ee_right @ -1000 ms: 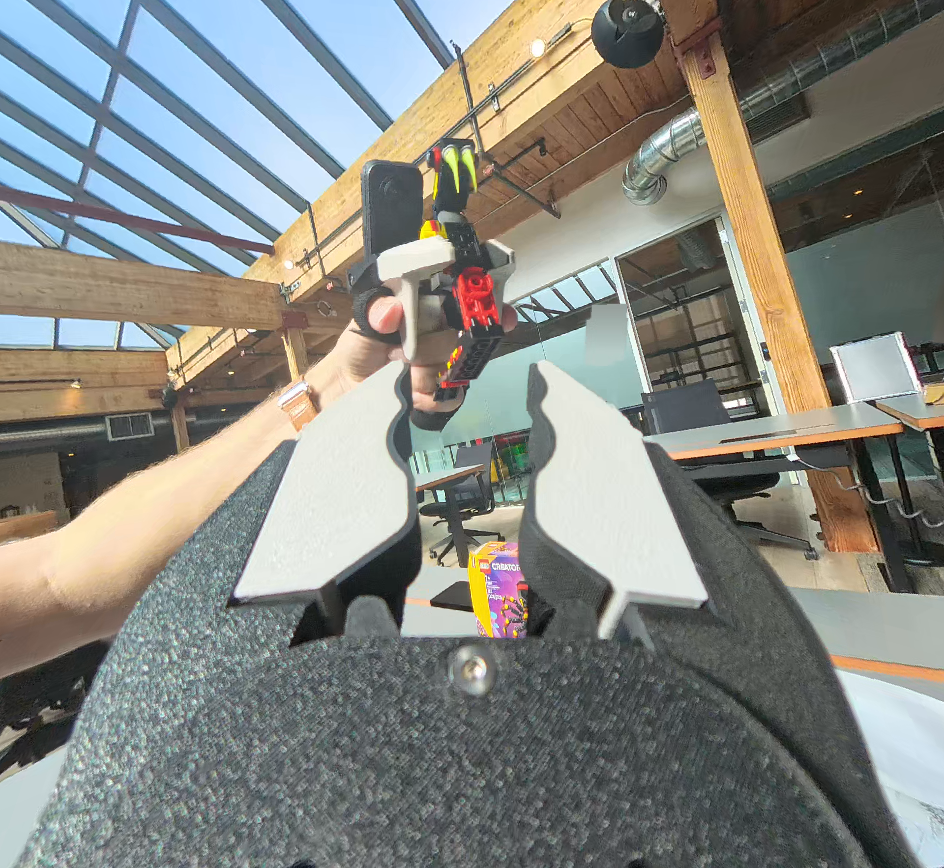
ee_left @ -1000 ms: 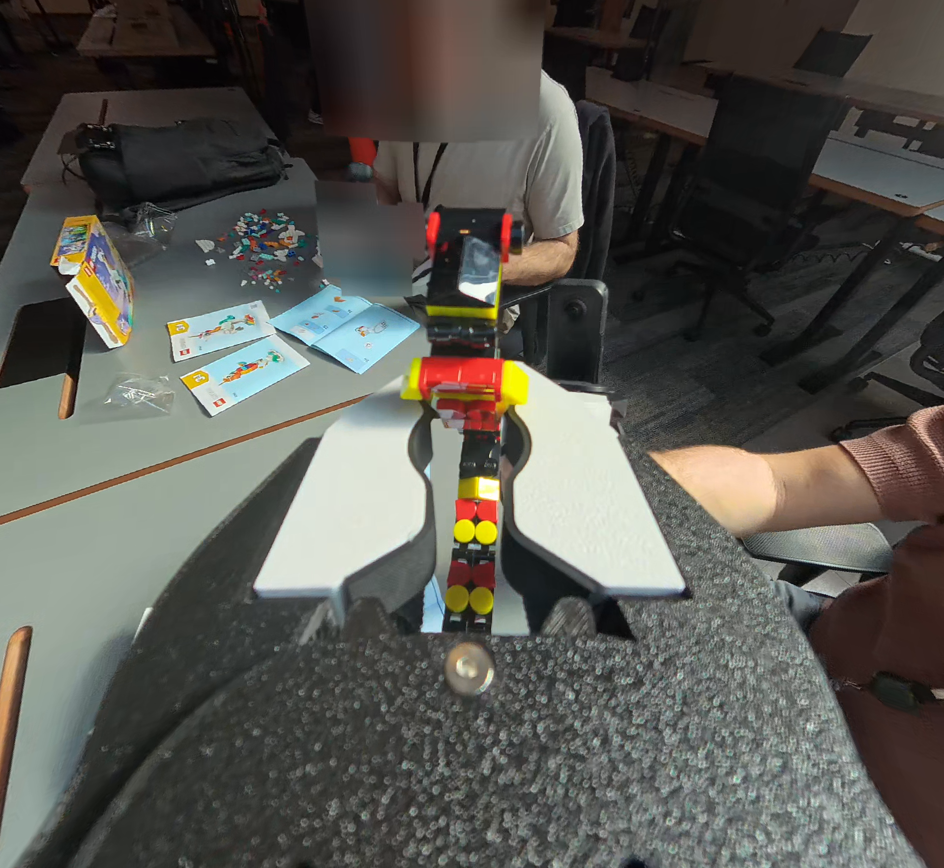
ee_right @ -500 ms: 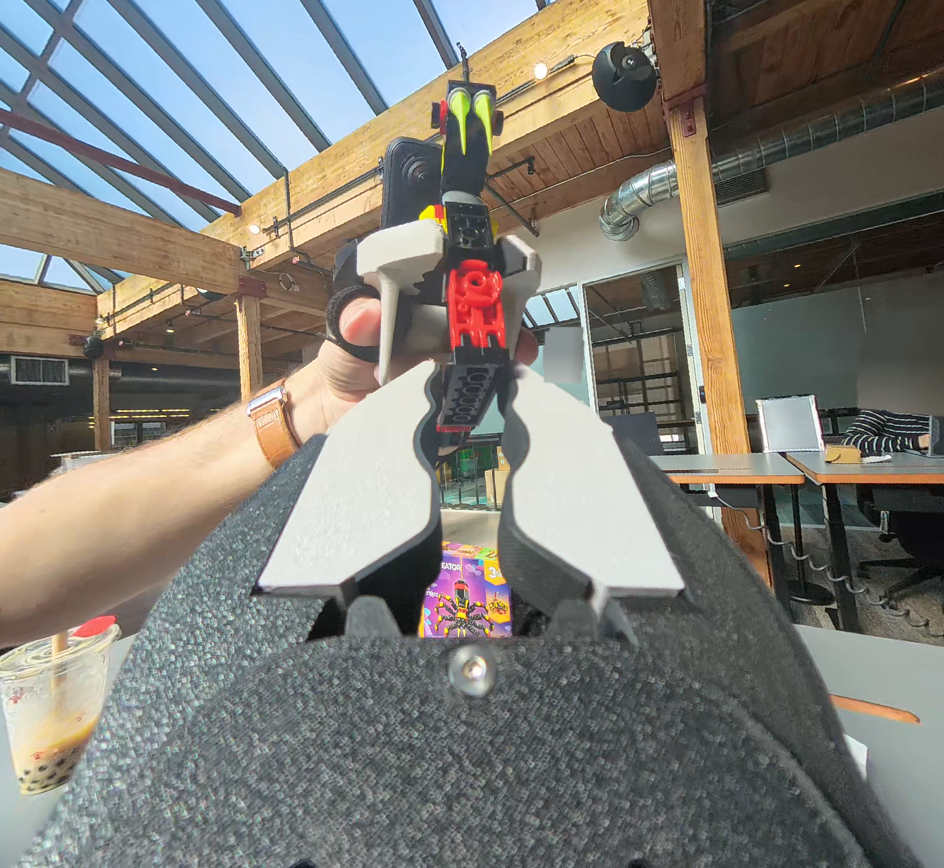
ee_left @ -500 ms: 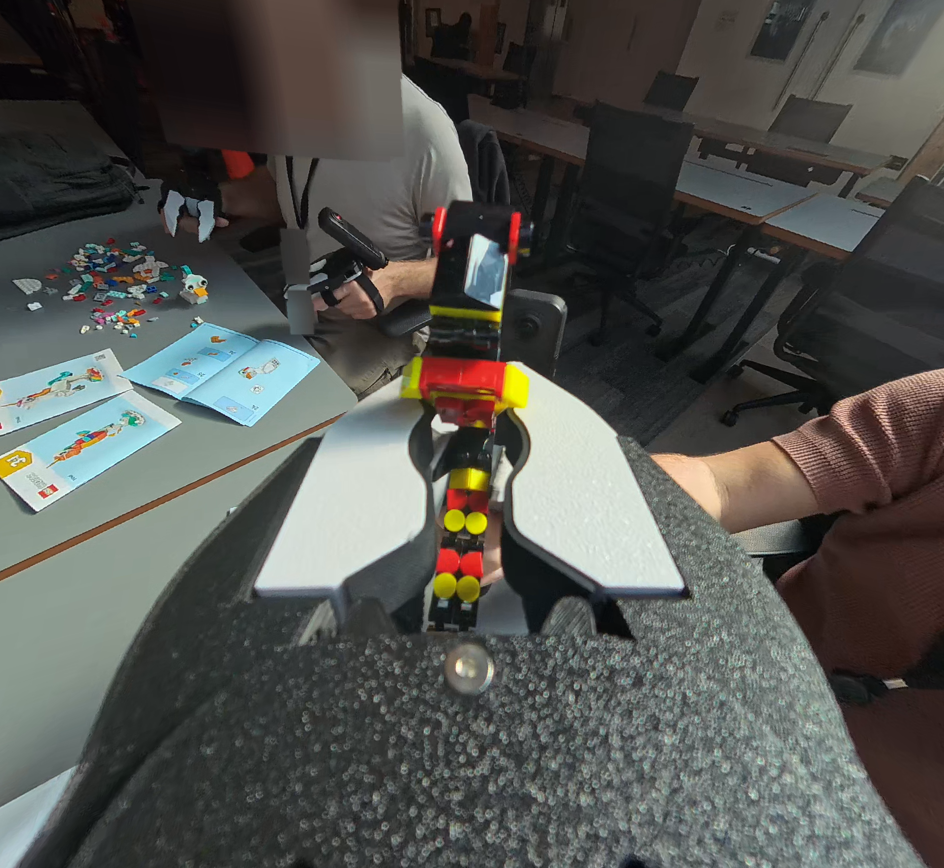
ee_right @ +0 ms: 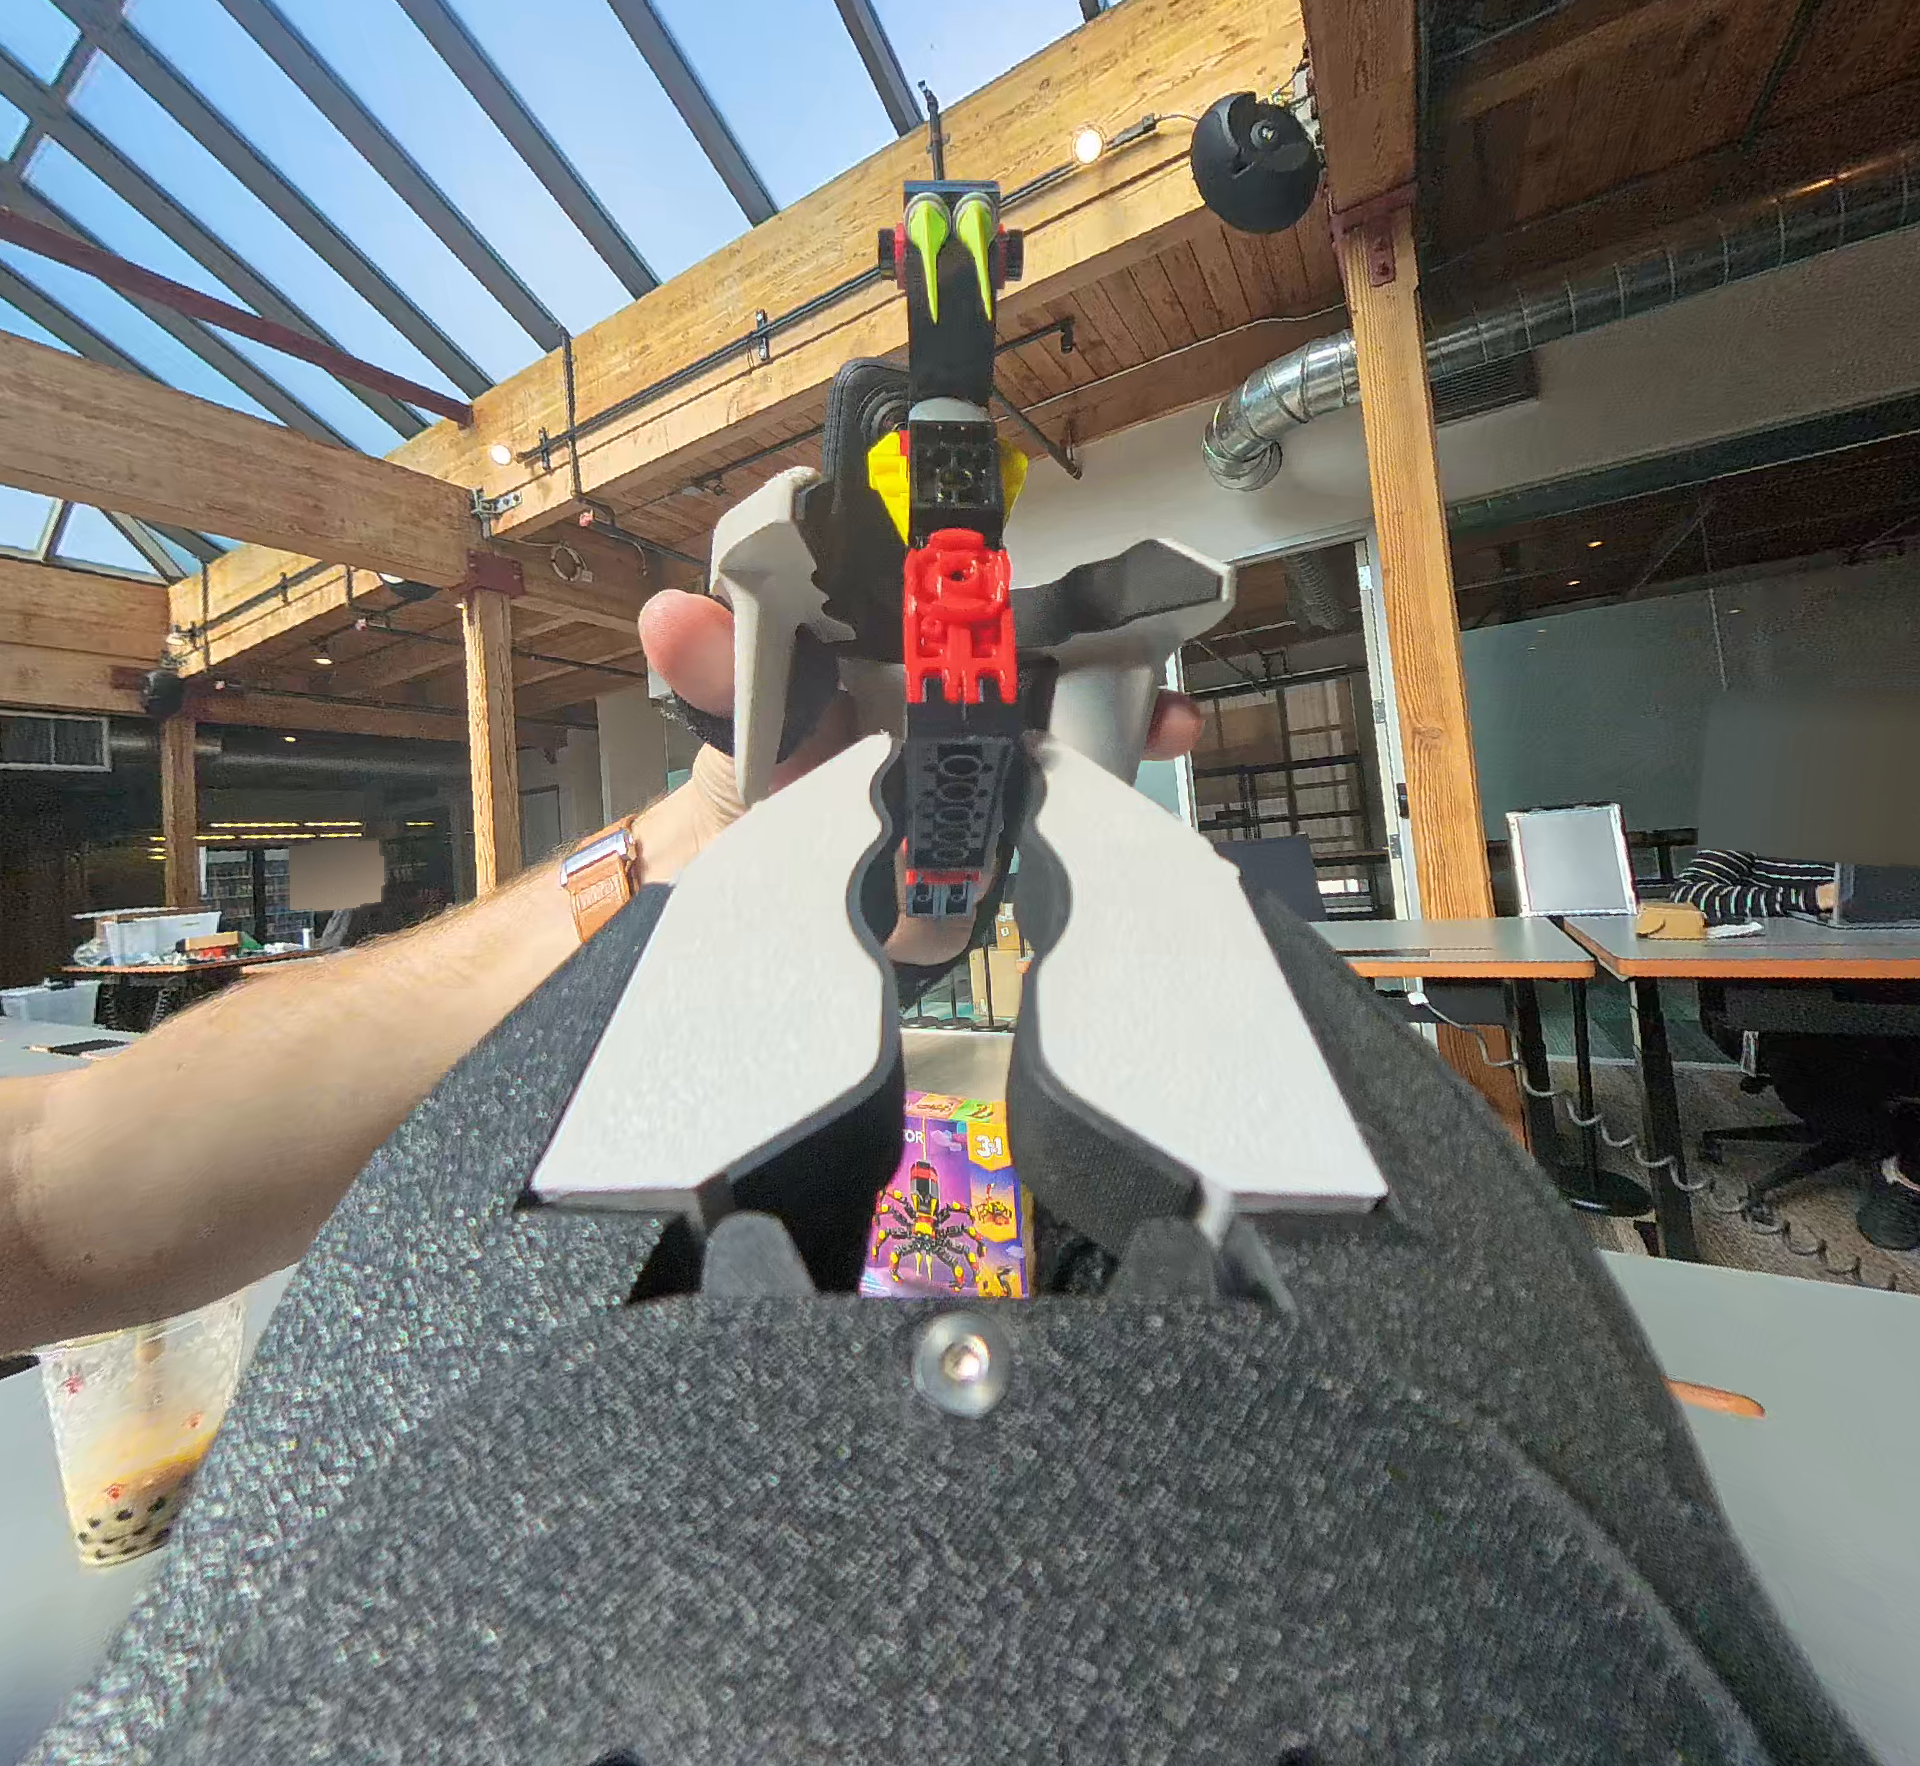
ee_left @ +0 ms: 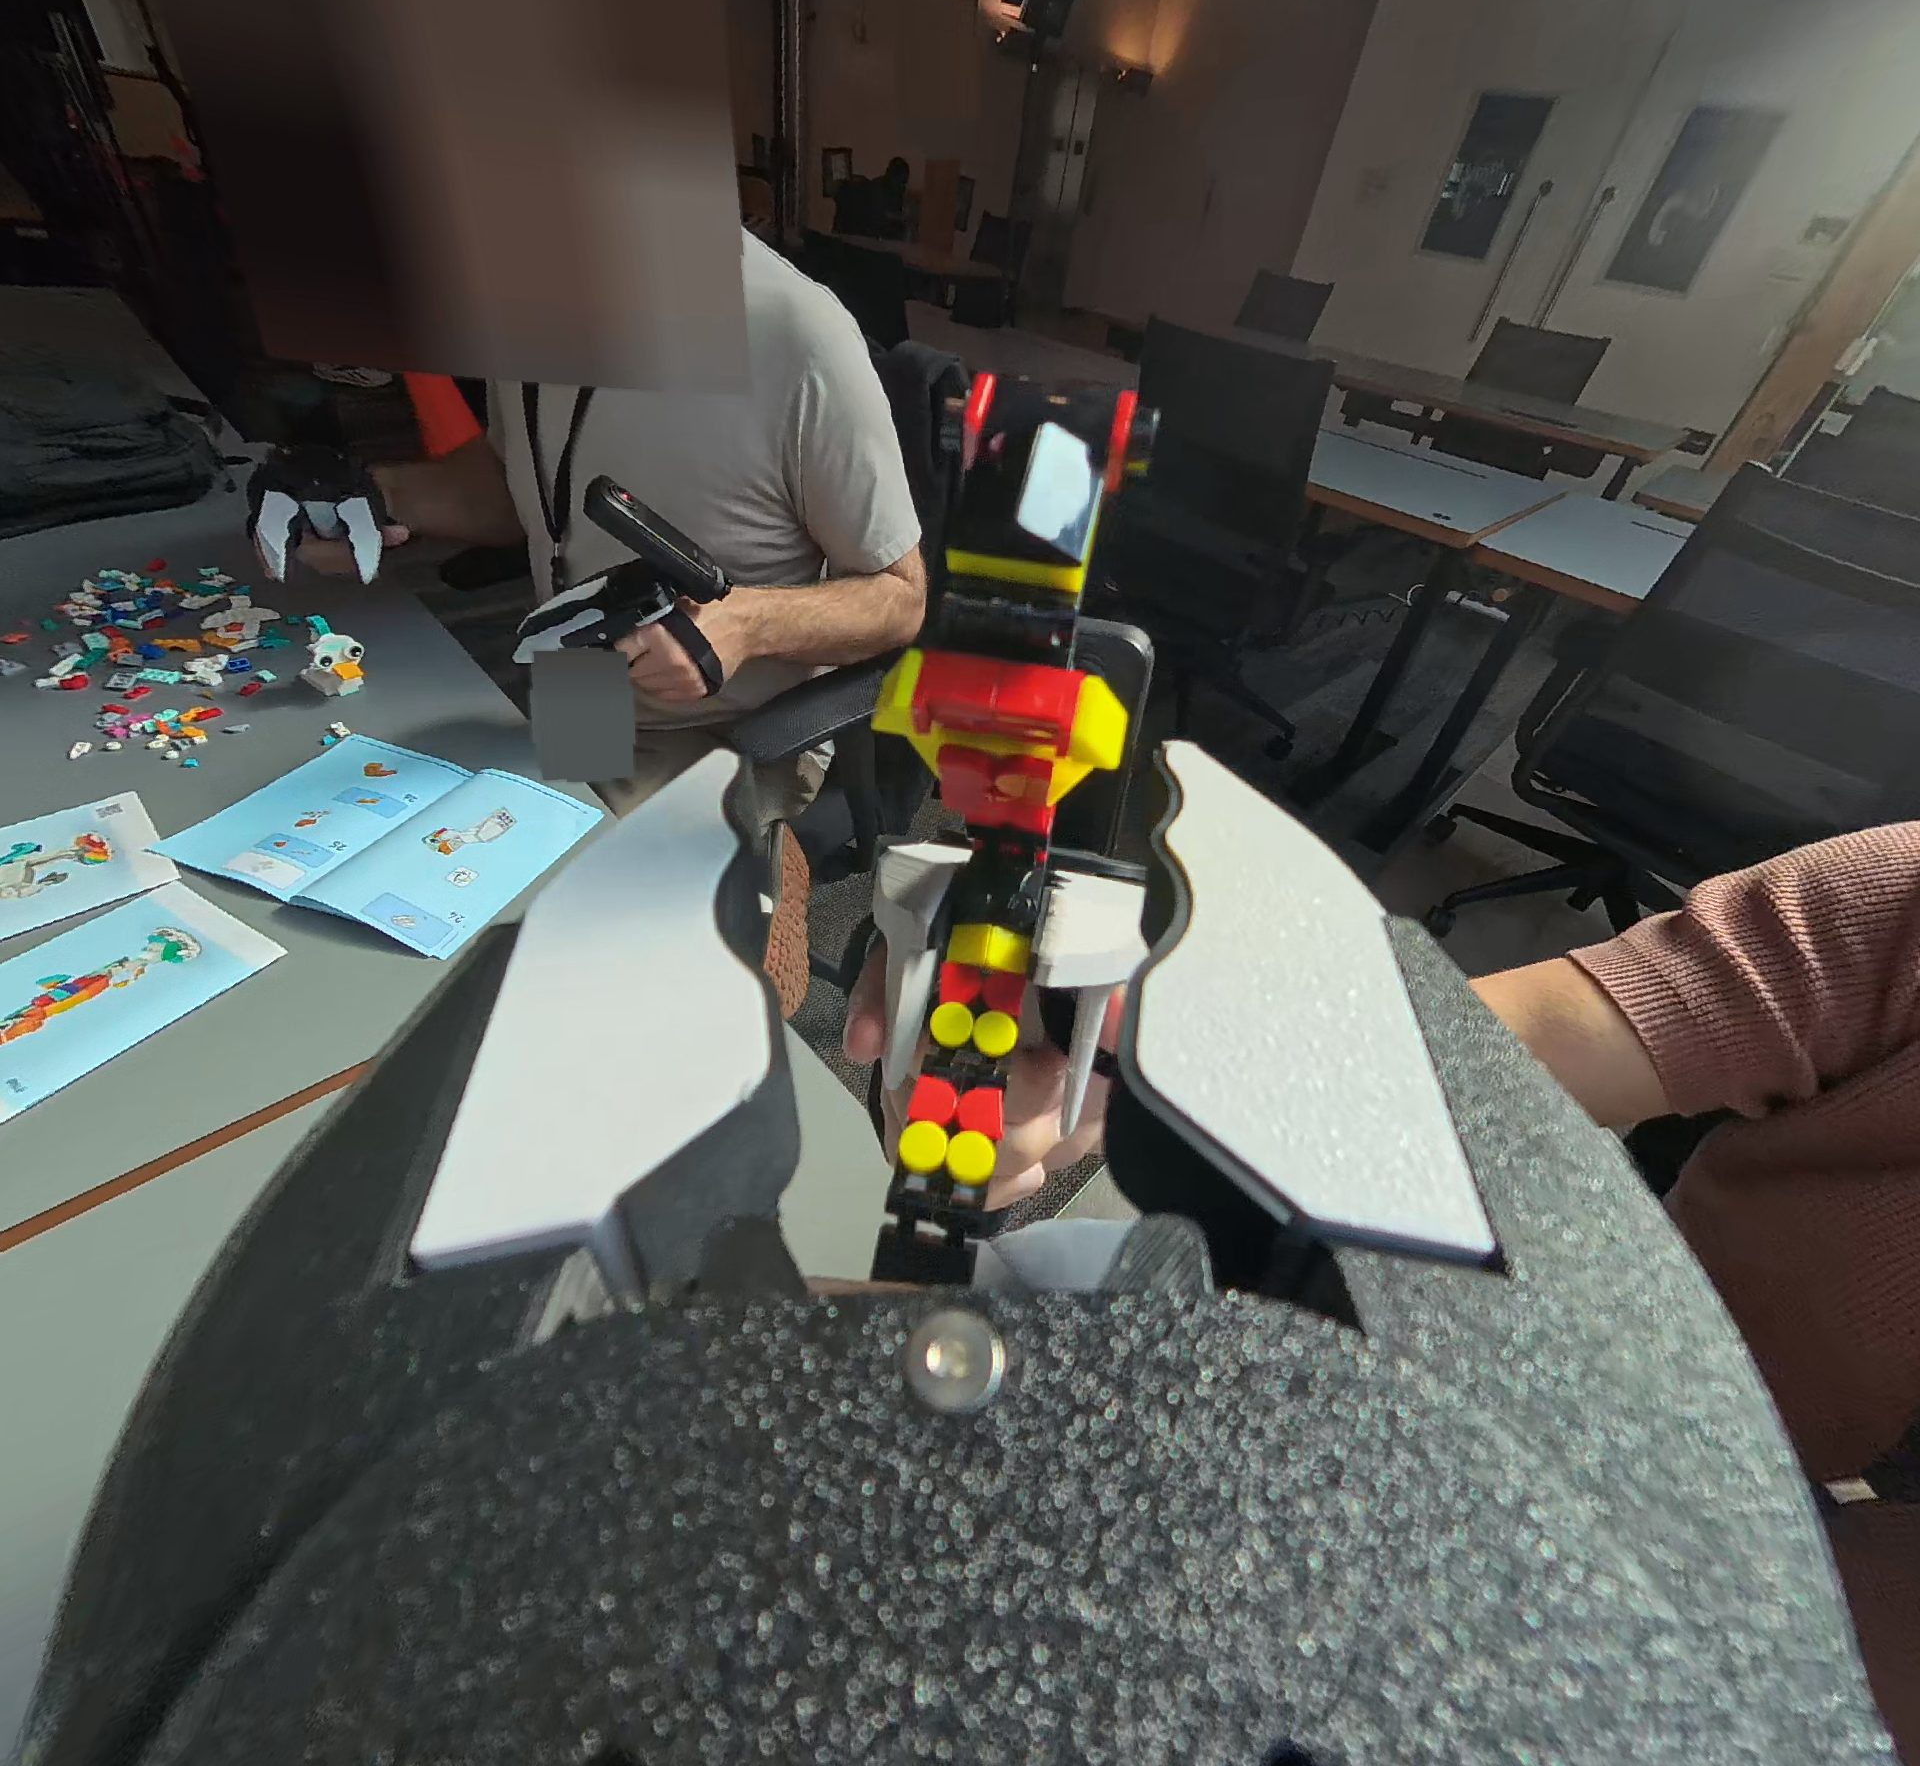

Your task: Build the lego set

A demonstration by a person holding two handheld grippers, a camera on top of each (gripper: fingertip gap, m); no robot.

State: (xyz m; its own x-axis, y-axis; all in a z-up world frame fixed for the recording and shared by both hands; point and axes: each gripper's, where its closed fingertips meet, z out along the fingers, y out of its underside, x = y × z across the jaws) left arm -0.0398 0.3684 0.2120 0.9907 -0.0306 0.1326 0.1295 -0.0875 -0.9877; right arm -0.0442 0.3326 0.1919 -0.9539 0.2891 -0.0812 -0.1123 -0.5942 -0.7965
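Right claw (ee_right: 958, 817) clamps lego model (ee_right: 956, 636) at black tail; left claw (ee_left: 951, 843) spread wide around it, not touching. Left view alone shows desk (ee_left: 312, 1020), booklets (ee_left: 379, 828).

Left claw (ee_left: 951, 802) spread wide; right claw (ee_right: 958, 771) nearly closed, facing it.

Lego model (ee_left: 997, 781) lower end hidden behind left gripper body; booklets (ee_left: 94, 947) cut by left edge.
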